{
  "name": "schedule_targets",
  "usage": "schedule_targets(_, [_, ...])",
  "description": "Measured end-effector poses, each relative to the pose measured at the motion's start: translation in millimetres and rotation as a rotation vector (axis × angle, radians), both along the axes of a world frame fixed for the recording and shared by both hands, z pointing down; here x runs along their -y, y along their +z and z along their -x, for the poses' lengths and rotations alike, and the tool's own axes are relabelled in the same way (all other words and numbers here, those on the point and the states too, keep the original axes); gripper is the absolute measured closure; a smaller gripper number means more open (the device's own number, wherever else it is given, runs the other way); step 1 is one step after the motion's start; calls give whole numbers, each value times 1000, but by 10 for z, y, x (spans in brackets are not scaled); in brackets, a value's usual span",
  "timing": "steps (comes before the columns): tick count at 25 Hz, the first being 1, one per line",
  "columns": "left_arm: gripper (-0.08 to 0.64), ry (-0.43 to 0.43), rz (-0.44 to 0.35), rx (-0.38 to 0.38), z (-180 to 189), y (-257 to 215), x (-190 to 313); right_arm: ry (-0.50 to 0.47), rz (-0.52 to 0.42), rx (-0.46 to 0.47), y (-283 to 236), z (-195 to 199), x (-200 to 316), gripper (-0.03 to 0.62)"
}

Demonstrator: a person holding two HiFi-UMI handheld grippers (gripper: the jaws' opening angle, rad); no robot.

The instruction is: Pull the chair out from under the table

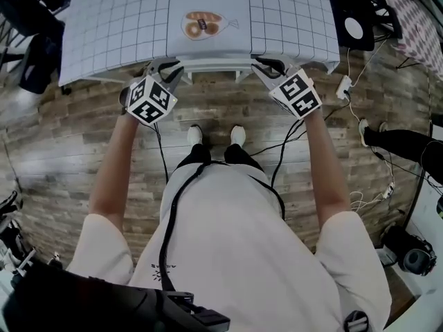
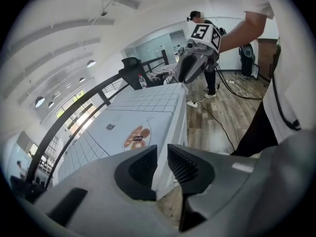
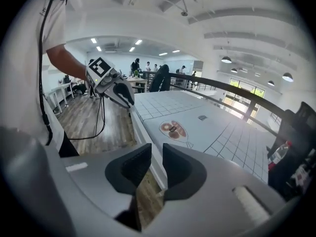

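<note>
White chair (image 1: 211, 65): we see only its top rail, tucked under the near edge of the white grid-patterned table (image 1: 118, 19), about midway along. The left gripper (image 1: 165, 70) sits at the rail's left end and the right gripper (image 1: 267, 66) at its right end; we cannot tell whether the tips touch it. Both pairs of jaws stand a little apart, released. In each gripper view a white edge shows through the narrow gap, with no pad pressing on it. A printed bread picture (image 1: 202, 25) lies on the table by that near edge. Below is a brown wood-plank floor (image 1: 83, 130). Black cables (image 1: 294, 140) trail right of the person's white shoes (image 1: 196, 135).
</note>
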State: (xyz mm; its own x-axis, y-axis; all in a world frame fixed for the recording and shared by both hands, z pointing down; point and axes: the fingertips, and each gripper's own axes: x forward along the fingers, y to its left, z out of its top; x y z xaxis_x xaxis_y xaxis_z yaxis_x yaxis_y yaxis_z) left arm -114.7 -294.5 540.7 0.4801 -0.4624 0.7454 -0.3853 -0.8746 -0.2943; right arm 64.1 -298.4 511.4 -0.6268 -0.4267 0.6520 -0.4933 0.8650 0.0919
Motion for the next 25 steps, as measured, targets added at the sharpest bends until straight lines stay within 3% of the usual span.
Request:
schedule_targets(7, [391,131,15,168,71,261,91,-115,-30,-189,255,55,53,438])
schedule_targets(14, [319,171,76,230,117,450,130,-203,-34,-303,443,101,102,384])
schedule_targets(19, [313,180,126,250,140,550,134,-231,-8,-337,559,100,120,372])
schedule_targets(25, [308,233,163,352,196,742,86,-305,13,-457,777,52,146,371])
